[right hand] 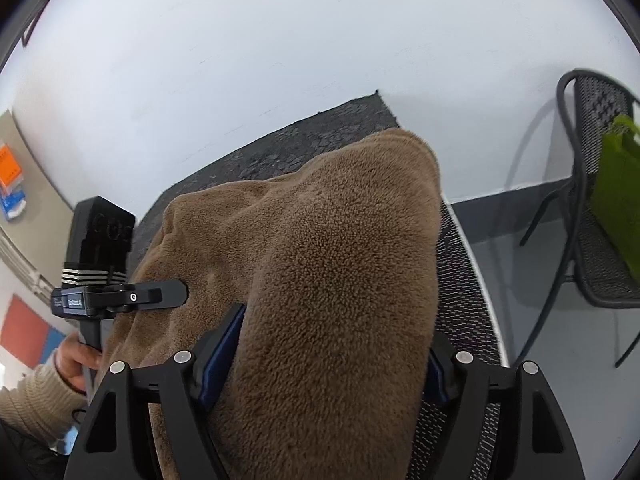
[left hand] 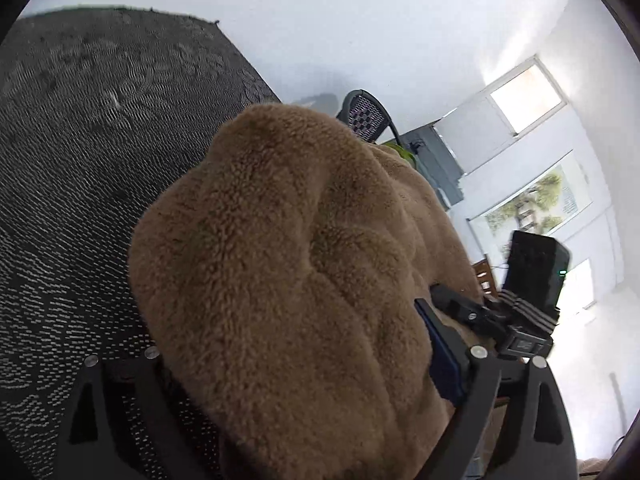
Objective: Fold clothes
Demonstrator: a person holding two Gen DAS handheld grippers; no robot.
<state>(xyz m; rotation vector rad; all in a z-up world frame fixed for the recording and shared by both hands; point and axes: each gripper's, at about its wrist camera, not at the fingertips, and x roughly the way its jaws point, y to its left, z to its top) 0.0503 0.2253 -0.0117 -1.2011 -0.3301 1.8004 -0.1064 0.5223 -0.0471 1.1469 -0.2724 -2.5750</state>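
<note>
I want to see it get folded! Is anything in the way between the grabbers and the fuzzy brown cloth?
No. Both the left gripper and right gripper already have the brown fleece bunched between their fingers, over the dark woven mat.

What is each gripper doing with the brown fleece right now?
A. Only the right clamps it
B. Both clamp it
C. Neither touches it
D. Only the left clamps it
B: the brown fleece bulges up between the fingers of the right gripper and of the left gripper.
</note>
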